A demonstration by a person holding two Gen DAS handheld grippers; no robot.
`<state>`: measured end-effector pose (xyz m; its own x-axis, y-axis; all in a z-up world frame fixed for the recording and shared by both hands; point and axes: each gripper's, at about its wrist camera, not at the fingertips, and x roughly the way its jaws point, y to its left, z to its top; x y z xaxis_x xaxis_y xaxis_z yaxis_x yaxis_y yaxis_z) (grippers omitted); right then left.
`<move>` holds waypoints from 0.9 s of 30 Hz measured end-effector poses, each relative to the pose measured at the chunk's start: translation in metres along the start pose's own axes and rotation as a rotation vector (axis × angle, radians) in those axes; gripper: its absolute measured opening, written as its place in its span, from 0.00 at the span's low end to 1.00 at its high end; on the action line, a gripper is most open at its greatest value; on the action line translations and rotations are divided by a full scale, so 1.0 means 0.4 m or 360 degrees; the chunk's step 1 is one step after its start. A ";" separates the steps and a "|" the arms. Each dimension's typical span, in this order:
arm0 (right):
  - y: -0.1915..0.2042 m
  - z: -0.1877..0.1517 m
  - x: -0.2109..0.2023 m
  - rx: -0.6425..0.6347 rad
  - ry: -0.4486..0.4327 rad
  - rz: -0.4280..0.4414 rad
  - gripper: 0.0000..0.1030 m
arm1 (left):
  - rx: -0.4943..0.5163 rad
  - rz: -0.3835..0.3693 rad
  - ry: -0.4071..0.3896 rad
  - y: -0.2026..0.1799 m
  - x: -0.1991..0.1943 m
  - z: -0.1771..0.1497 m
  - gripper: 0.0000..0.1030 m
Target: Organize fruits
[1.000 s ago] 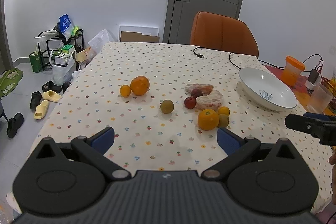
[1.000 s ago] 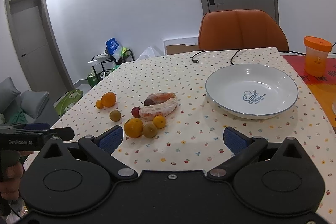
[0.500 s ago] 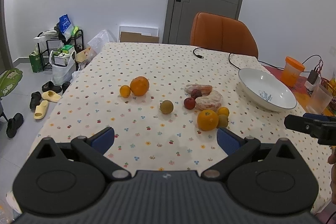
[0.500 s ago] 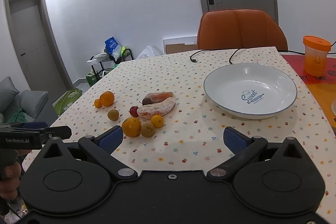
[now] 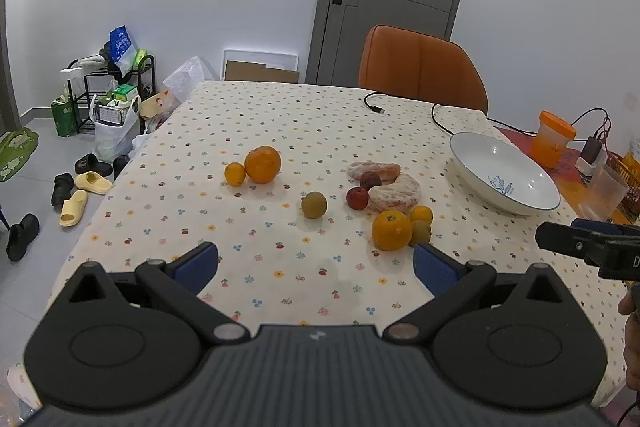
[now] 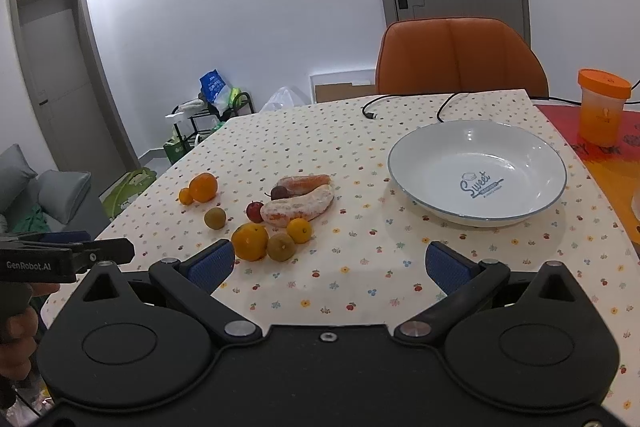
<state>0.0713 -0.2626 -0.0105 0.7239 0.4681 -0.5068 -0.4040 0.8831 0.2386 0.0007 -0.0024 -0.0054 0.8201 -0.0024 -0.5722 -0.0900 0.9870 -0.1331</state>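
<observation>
I see fruits loose on desk, none in wide white ceramic plate (image 6: 404, 163), which sits apart at right. Large round orange (image 5: 263, 164) touches small tangerine (image 5: 235, 174) at left. Brownish-green round fruit (image 5: 313, 205) sits alone mid-desk. Cluster near plate: two peeled pale-orange citrus segments (image 6: 298, 207), two small red fruits (image 5: 357, 197), another orange (image 6: 249, 241), small tangerine, greenish fruit.

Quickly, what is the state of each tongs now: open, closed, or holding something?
Left tongs: open, holding nothing, above the table short of the fruit.
Right tongs: open, holding nothing, near the large orange.
</observation>
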 end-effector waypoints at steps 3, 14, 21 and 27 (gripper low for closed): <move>-0.001 0.001 -0.001 0.0004 -0.0002 0.0003 1.00 | 0.0002 0.0001 0.0000 0.001 0.000 0.000 1.00; 0.015 0.000 0.007 -0.0026 0.0008 0.0009 1.00 | -0.0012 -0.0003 -0.0015 0.007 0.000 0.000 1.00; 0.012 -0.005 0.017 -0.0021 0.0009 0.0051 1.00 | 0.0000 -0.0021 -0.0044 0.000 0.002 -0.001 1.00; -0.003 -0.001 0.026 0.0008 -0.0023 0.0077 1.00 | 0.0001 -0.0038 -0.0037 -0.006 0.021 -0.006 0.99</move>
<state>0.0790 -0.2587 -0.0164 0.7116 0.5105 -0.4827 -0.4360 0.8596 0.2665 0.0064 -0.0053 -0.0116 0.8348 -0.0224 -0.5502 -0.0698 0.9868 -0.1462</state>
